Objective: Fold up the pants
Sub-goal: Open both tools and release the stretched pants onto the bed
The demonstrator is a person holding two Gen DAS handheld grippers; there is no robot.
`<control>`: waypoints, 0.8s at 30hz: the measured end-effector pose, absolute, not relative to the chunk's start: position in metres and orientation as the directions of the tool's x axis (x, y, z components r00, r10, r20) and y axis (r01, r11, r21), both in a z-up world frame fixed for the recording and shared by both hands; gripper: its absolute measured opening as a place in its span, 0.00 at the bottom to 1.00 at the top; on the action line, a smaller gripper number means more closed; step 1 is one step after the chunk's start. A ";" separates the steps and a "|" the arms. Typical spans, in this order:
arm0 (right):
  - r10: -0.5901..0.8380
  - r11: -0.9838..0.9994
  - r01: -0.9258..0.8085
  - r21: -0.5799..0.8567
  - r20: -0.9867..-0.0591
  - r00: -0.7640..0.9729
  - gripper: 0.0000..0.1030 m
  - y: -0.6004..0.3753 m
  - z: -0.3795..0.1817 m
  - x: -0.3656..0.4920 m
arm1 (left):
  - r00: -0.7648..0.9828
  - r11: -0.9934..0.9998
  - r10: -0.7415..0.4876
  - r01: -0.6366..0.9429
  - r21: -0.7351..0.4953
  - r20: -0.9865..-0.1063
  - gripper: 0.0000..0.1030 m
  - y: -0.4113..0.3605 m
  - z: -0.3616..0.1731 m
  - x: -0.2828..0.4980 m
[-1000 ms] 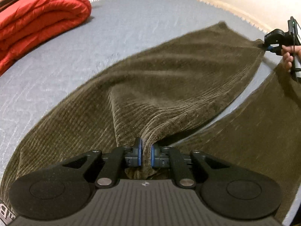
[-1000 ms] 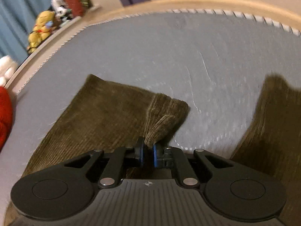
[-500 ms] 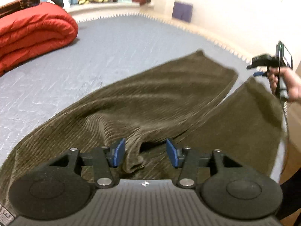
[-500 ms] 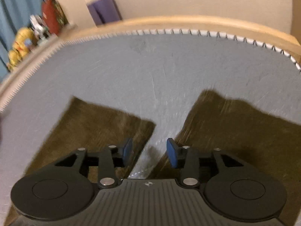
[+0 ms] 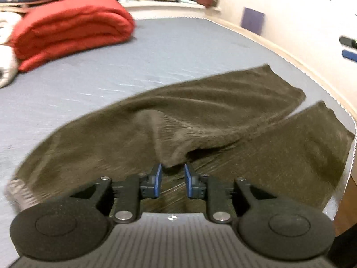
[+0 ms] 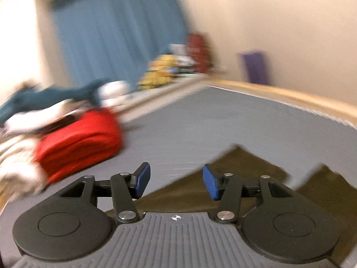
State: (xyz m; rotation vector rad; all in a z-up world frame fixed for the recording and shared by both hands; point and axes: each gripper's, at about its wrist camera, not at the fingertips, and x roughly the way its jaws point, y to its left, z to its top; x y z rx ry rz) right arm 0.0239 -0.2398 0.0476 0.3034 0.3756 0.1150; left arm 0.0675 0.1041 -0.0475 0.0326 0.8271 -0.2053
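Dark olive corduroy pants (image 5: 200, 116) lie spread on the grey-blue mattress (image 5: 178, 51), both legs running off to the far right. A raised fold of the cloth points at my left gripper (image 5: 171, 176). Its jaws are closing, and the fold's tip lies just at the fingertips with the blue pads not pressing on it. My right gripper (image 6: 176, 181) is lifted above the bed. Its jaws are opening with nothing between them, and the pants' leg ends (image 6: 245, 172) lie below it to the right. This view is blurred by motion.
A folded red blanket (image 5: 71, 29) lies at the far left of the mattress, with white bedding beside it. Soft toys (image 6: 160, 71) line a ledge before a blue curtain. A wooden bed rim (image 6: 290, 93) runs along the right side near the wall.
Both grippers were shut on the pants and have let go. The right one rose and swung toward the room. The left one drew back, opened wide, then narrowed.
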 end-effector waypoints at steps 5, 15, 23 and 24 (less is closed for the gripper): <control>0.414 0.904 -0.324 0.279 -0.381 0.827 0.53 -0.166 0.035 0.000 | 0.695 0.996 -0.091 0.075 -0.054 -0.713 0.24 0.155 -0.030 0.031; 0.592 0.708 -0.704 0.053 -0.588 0.551 0.52 -0.045 -0.045 -0.045 | 0.600 0.988 0.059 -0.151 -0.041 -0.798 0.25 0.248 -0.061 0.004; 0.618 0.530 -0.848 -0.029 -0.672 0.409 0.52 -0.005 -0.058 -0.077 | 0.591 0.967 0.055 -0.233 -0.104 -0.805 0.38 0.285 -0.068 0.016; 0.612 0.535 -0.845 -0.016 -0.682 0.400 0.52 -0.004 -0.060 -0.076 | 0.589 0.965 0.058 -0.240 -0.106 -0.806 0.38 0.289 -0.074 0.022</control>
